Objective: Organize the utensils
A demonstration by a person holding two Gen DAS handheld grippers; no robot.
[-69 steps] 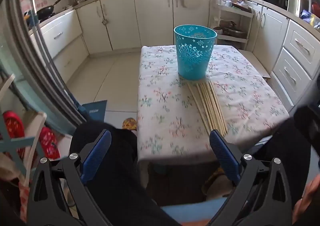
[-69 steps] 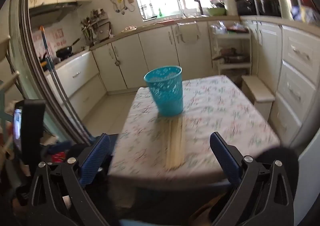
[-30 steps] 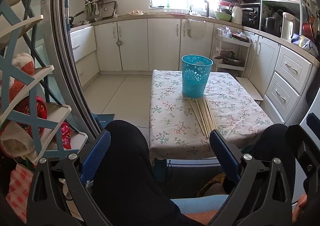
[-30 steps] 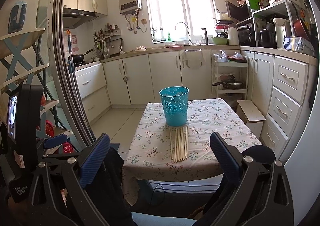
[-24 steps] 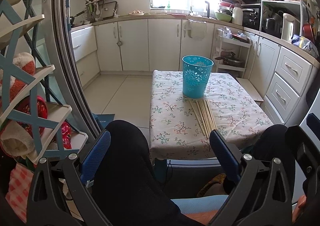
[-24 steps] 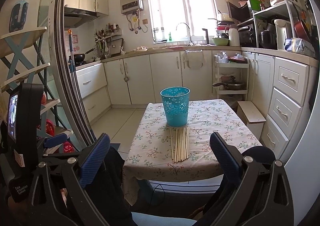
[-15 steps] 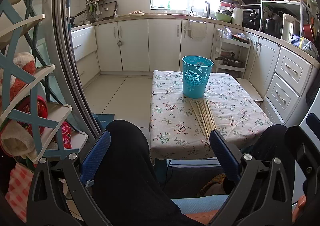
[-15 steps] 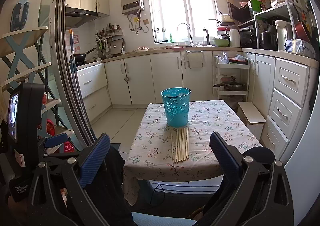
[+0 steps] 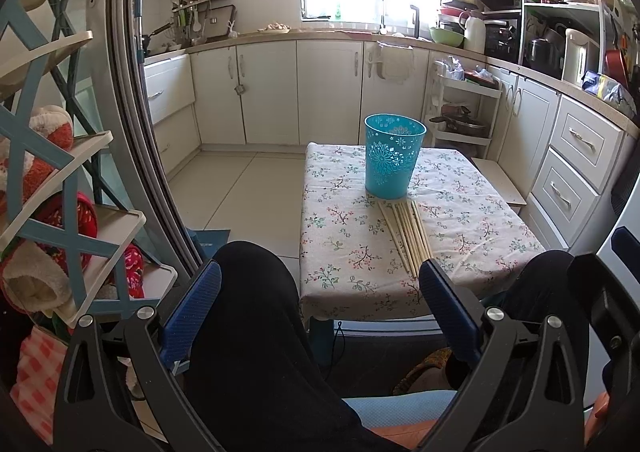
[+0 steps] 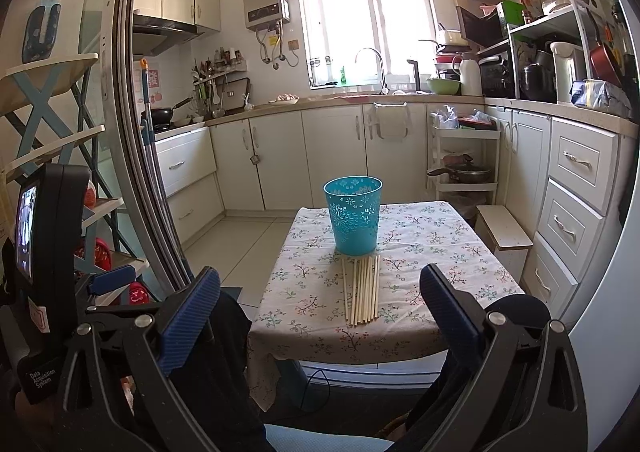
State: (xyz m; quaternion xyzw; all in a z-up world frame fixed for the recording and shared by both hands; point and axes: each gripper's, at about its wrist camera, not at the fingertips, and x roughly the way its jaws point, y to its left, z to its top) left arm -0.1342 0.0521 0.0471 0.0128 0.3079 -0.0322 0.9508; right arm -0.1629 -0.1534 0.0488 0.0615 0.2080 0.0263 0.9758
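Looking forward from the left wrist view, the left gripper is held low over the person's lap, its blue-padded fingers spread wide apart and gripping nothing. Black-clad knees fill the foreground. Beyond them stands a small table covered by a floral cloth. A bundle of wooden chopsticks lies flat on the cloth near the table's middle, long axis running near to far, with a slight lean so the near ends sit further right than the far ends. The far ends point at a turquoise perforated bucket, which stands upright just beyond them, mouth open upward. White kitchen cabinets line the far wall. A blue-and-white shelf rack stands at the left.

From the right wrist view, the right gripper likewise has its fingers far apart and empty, well short of the table. The chopsticks appear as a neat side-by-side row, long axis near to far, far ends just beside the base of the bucket, near ends close to the table's near edge. Whether the far ends touch the bucket cannot be told. At the left edge, part of the left gripper's body shows, carrying a small screen.
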